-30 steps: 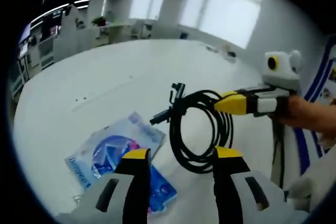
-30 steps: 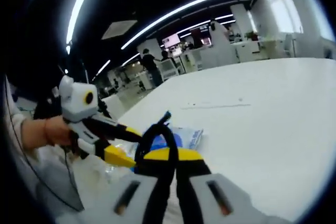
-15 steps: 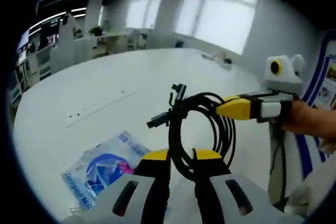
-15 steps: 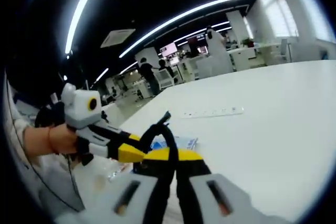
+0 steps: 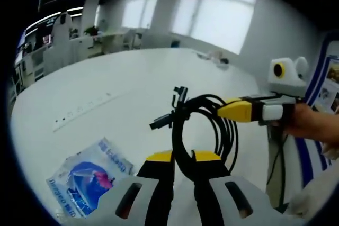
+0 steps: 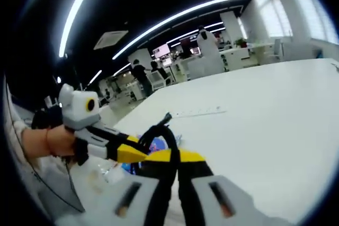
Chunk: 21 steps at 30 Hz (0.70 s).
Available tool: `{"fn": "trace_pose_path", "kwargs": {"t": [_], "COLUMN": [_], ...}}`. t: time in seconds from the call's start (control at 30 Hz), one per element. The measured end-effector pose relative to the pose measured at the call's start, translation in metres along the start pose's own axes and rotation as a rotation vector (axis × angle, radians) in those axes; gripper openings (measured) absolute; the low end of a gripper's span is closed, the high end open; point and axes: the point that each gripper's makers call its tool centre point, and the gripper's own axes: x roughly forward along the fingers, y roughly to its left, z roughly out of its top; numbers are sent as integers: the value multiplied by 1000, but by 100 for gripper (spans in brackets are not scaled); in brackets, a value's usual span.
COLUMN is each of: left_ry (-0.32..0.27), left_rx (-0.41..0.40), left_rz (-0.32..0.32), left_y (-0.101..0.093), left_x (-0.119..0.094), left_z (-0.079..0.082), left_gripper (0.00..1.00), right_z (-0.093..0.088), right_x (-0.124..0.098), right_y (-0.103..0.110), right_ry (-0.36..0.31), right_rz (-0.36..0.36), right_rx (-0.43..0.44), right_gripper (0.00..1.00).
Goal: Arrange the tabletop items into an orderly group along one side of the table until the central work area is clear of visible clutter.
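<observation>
Left gripper (image 5: 183, 158), jaws closed on the lower loop of a coiled black cable (image 5: 204, 128). Right gripper (image 5: 225, 110), entering from the right, grips the coil's upper side. Blue-printed plastic packet (image 5: 87, 177) lies on the white table (image 5: 132, 83), lower left of the jaws.

No wording can be read for sure. The blue and white packet (image 5: 87, 181) lying on the table (image 5: 116, 93) carries dark blue lettering along its edges, too blurred and small to make out.
</observation>
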Motion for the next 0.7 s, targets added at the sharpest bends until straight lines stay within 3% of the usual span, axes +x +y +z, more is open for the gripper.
{"fn": "trace_pose_path", "kwargs": {"t": [0.43, 0.7], "left_ry": [38, 87], "left_rx": [-79, -122], "left_rz": [-47, -50], "left_y": [-27, -38], "left_x": [44, 78], "left_z": [-13, -29], "left_gripper": [8, 8], "right_z": [-21, -47], "right_x": [-22, -27], "right_y": [-44, -80], "right_ry": [58, 130], "right_rz": [-62, -118], "right_rx": [31, 93], "right_gripper": [0, 0]}}
